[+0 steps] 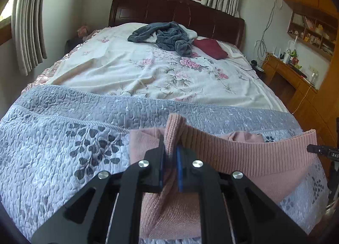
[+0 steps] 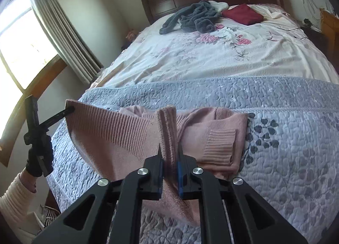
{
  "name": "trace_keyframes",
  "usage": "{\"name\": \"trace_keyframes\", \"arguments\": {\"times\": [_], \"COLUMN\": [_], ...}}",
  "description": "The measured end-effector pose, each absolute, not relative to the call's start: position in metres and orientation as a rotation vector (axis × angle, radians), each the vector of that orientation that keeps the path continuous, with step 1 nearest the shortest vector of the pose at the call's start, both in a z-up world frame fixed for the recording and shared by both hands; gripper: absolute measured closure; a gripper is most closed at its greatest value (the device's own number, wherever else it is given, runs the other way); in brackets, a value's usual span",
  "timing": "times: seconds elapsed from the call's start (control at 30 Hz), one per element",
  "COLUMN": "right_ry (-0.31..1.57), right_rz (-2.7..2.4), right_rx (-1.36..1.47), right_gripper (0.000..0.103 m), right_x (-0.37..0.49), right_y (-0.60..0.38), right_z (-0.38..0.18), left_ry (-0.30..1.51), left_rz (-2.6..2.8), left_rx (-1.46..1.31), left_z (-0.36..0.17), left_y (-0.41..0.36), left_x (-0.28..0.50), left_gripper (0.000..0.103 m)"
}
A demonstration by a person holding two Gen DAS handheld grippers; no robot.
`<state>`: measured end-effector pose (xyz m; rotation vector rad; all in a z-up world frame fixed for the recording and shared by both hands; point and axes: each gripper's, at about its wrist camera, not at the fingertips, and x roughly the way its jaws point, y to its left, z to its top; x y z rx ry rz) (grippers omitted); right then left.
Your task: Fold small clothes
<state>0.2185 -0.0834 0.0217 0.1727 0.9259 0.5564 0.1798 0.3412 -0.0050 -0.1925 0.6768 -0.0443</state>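
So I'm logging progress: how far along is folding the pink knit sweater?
Early. Both the left gripper and right gripper pinch the ribbed hem of the pink knit sweater, lifted over the grey quilted bedspread. One sleeve looks tucked in; body folds remain.

both grippers, left (image 1: 170,154) and right (image 2: 170,154), have jaws clamped.

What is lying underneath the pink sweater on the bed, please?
The pink sweater lies on a grey quilted bedspread with a leaf pattern. Whatever is directly beneath it is covered; both grippers pinch its ribbed hem.
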Motion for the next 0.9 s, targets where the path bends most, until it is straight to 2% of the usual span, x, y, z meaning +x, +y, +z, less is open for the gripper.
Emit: {"name": "trace_keyframes", "arguments": {"times": [0.27, 0.63, 0.73, 0.83, 0.9], "right_ry": [0.975, 1.146, 1.174, 1.199, 1.199], "right_rz": [0.464, 0.358, 0.327, 0.296, 0.294], "right_rx": [0.185, 0.128, 0.136, 0.14, 0.146], "right_gripper": [0.093, 0.093, 0.093, 0.087, 0.084], "right_x": [0.316, 0.374, 0.38, 0.382, 0.379], "right_y": [-0.08, -0.067, -0.07, -0.075, -0.078], "right_z": [-0.006, -0.107, -0.124, -0.135, -0.136], "left_ry": [0.726, 0.933, 0.977, 1.007, 1.009], "left_rz": [0.003, 0.076, 0.108, 0.126, 0.134], "left_rx": [-0.213, -0.2, -0.223, -0.241, -0.262], "left_z": [-0.029, -0.136, -0.154, -0.166, -0.167], "left_y": [0.348, 0.353, 0.361, 0.369, 0.375], "left_x": [0.278, 0.348, 0.354, 0.353, 0.347], "left_gripper": [0.095, 0.095, 0.087, 0.082, 0.07]}}
